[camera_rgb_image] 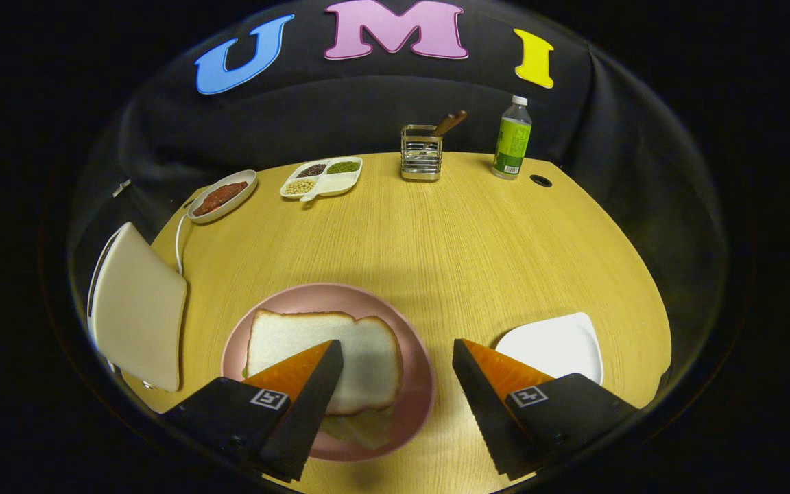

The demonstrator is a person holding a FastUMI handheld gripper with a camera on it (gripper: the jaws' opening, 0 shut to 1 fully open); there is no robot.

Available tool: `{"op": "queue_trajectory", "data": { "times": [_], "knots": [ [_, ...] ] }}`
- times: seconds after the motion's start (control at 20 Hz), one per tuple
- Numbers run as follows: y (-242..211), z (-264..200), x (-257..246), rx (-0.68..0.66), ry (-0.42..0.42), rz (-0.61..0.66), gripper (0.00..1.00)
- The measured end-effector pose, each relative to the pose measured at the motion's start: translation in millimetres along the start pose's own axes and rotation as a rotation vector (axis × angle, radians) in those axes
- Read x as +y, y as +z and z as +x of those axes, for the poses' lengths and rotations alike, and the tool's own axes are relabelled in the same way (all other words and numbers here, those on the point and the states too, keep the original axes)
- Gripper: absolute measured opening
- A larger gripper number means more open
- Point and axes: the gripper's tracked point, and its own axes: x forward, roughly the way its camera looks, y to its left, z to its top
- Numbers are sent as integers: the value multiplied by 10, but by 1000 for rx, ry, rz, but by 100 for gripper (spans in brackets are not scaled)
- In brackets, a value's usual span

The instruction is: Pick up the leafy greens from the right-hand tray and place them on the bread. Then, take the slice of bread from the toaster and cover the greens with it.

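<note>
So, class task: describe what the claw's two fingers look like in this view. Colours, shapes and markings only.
The claw has two wedge-shaped fingers that taper to points. Their bodies are matte black with orange upper faces. The inner gripping faces are dark and finely ribbed. Each finger base carries a small square black-and-white marker. No cables are visible.
</note>
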Motion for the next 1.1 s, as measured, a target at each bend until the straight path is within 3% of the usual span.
{"op": "queue_trajectory", "data": {
  "times": [0.45,0.8,1.1],
  "knots": [
    [455,-570,-145,-173,104,-19,99],
    [1112,-1709,-224,-448,205,-87,98],
    [1302,-2607,-120,-561,349,-162,99]
  ]
}}
